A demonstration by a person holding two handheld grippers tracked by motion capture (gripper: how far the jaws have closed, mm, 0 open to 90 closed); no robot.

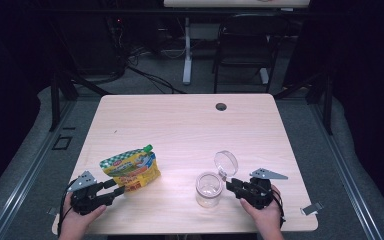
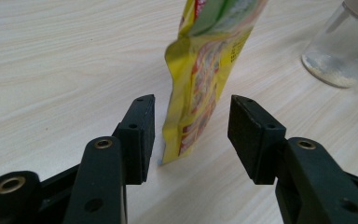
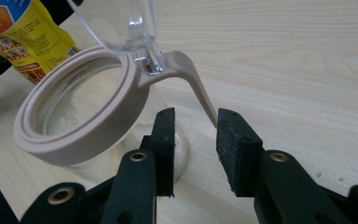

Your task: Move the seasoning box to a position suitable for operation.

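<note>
Glass jar is seen standing upright on the table, at the near right of centre, mouth uncovered. A beige ring is fitted round the mouth; a little whitish powder is noted on the bottom. The clear lid is flipped up on its hinge, standing behind and right of the mouth in the high view. A beige tab curves out from the hinge side of the ring and down toward the right gripper.

Right gripper is placed just right of the jar, pointing left at it. In the right gripper view the 2 jaws are parted, with the tip of the tab lying in the gap, close against the inner face of the right-hand jaw; contact cannot be judged. The left-hand jaw is clear of it. Nothing is pinched.

Yellow pouch with a green cap is found left of the jar, well apart from it, printed face up in the high view.

Left gripper is set at the pouch's near edge, pointing right. In the left gripper view its jaws are spread, with the pouch's bottom corner between them, neither pad pressed on it.
</note>
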